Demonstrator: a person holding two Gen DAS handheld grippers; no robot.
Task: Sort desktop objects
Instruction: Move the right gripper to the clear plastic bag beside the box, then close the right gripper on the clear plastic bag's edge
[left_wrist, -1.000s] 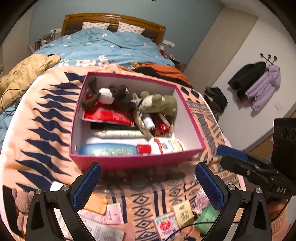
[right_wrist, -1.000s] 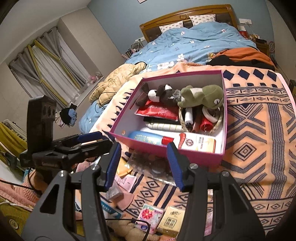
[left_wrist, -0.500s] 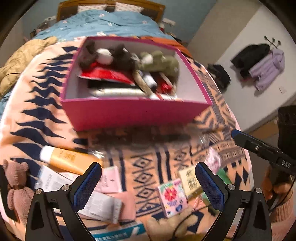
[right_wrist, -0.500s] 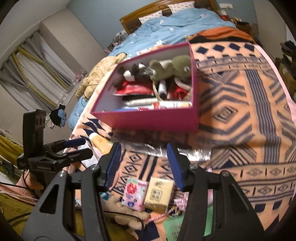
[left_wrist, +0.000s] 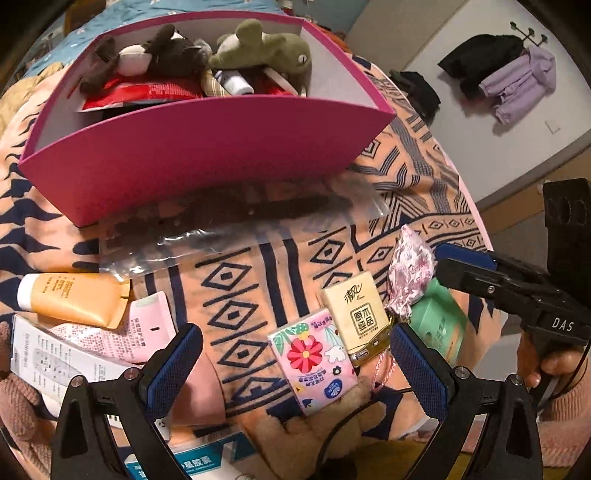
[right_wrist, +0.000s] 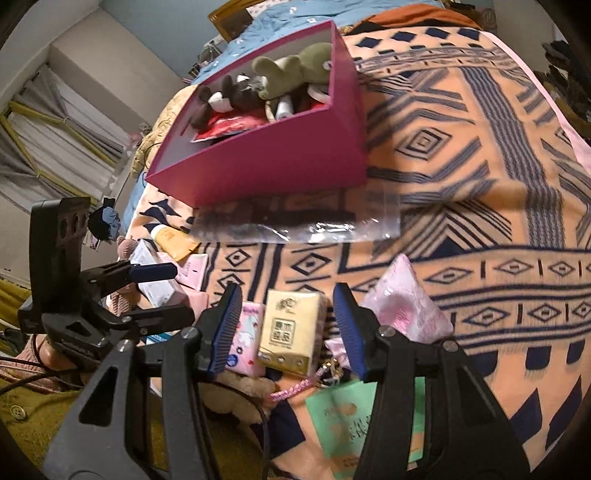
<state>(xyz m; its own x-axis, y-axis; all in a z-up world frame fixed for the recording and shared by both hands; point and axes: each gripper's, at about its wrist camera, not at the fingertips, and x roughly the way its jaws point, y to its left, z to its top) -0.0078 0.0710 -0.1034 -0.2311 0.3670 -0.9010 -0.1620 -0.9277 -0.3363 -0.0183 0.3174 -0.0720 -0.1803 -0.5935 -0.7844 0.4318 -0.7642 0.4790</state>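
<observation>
Two grippers hang over the patterned blanket (right_wrist: 461, 155) on the desk, both with jaws apart and empty: the left gripper (left_wrist: 295, 365) wide, the right gripper (right_wrist: 286, 325) about half spread. The yellow tissue pack (right_wrist: 290, 332) lies below and between the right jaws, untouched, just beside the floral tissue pack (left_wrist: 317, 363). Behind them stands the magenta box (left_wrist: 207, 162) (plush toys inside), a clear plastic bag (right_wrist: 295, 218) at its foot.
</observation>
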